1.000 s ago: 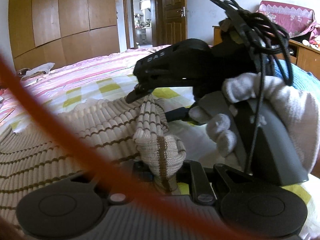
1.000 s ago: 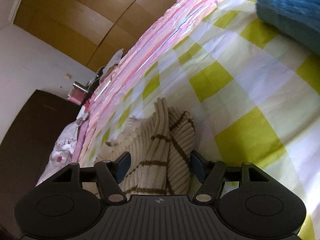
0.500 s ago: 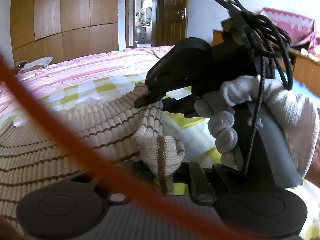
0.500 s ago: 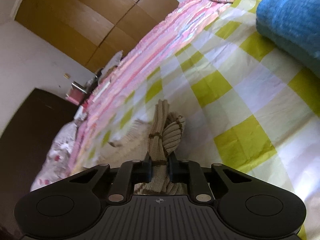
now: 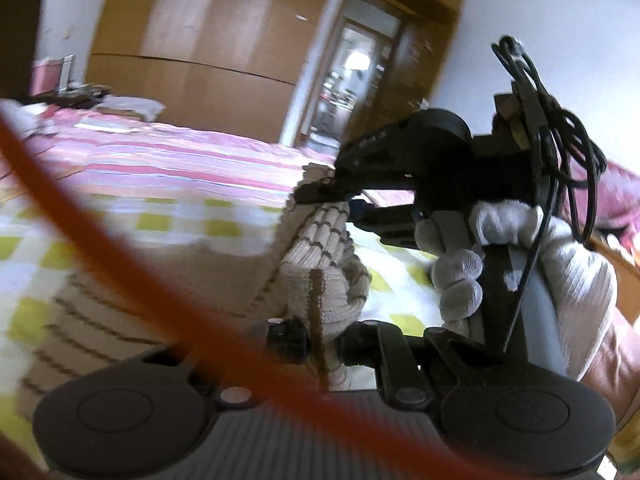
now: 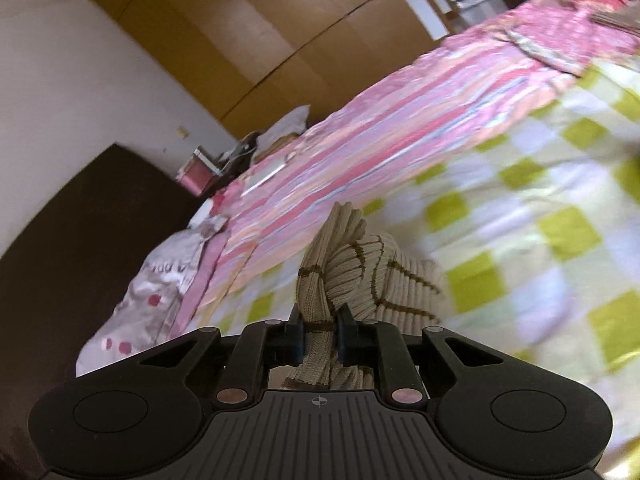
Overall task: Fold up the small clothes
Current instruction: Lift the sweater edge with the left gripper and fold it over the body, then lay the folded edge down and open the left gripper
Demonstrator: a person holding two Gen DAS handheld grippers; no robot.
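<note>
A beige ribbed sweater with thin brown stripes (image 5: 120, 320) lies on the bed and is lifted at one edge. My left gripper (image 5: 320, 340) is shut on a bunched fold of it. My right gripper (image 6: 320, 340) is shut on another bunch of the same sweater (image 6: 348, 280). In the left wrist view the right gripper (image 5: 316, 194) shows close ahead, held by a white-gloved hand (image 5: 520, 260), pinching the sweater's edge higher up. Both grippers hold the cloth raised off the bed.
The bed has a yellow-green checked sheet (image 6: 520, 240) and a pink striped quilt (image 6: 400, 120) behind. A wooden wardrobe (image 5: 220, 40) and an open doorway (image 5: 348, 80) stand beyond. An orange cable (image 5: 120, 260) crosses the left wrist view. A pillow (image 6: 160, 288) lies left.
The right gripper shut on the sweater about half a second ago. Both grippers have since lifted the sweater's edge up and swung, with motion blur; the blue folded cloth has left the right view.
</note>
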